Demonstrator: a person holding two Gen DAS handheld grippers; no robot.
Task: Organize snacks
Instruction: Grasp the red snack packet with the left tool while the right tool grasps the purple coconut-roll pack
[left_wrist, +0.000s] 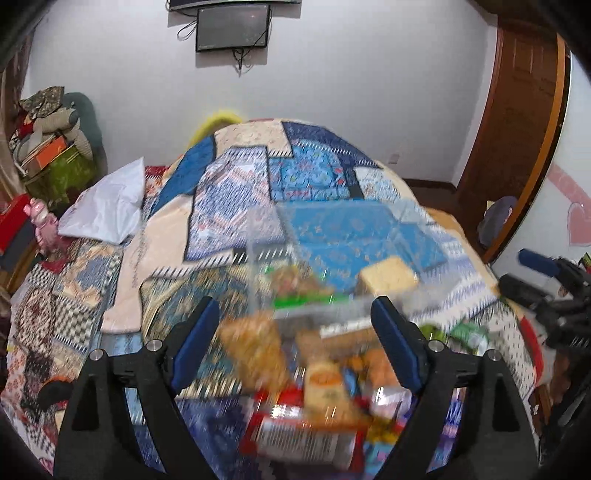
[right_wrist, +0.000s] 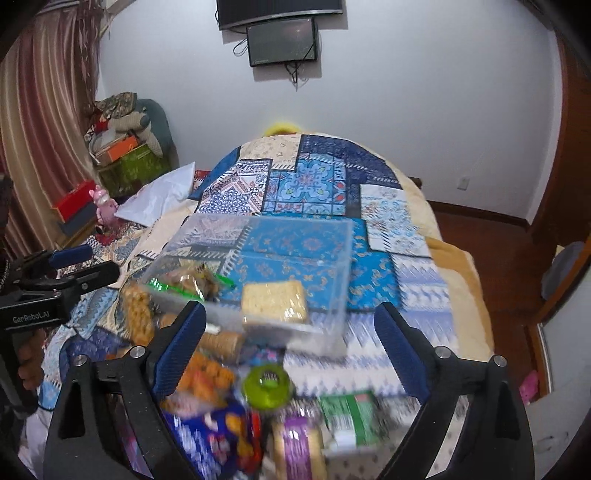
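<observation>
Snack heap (right_wrist: 236, 398) before clear bin (right_wrist: 280, 236)

Quilt (right_wrist: 314, 192) blue-cream patchwork; clear box (right_wrist: 258, 266); pale-yellow noodle block (right_wrist: 275, 301); lime-green ring (right_wrist: 267, 382)

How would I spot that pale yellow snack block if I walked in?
Find the bed's blue patchwork quilt, then the clear plastic box on it. The pale yellow block lies inside at the box's near wall: plain and rectangular, unlike the green-trimmed packet beside it.
</observation>
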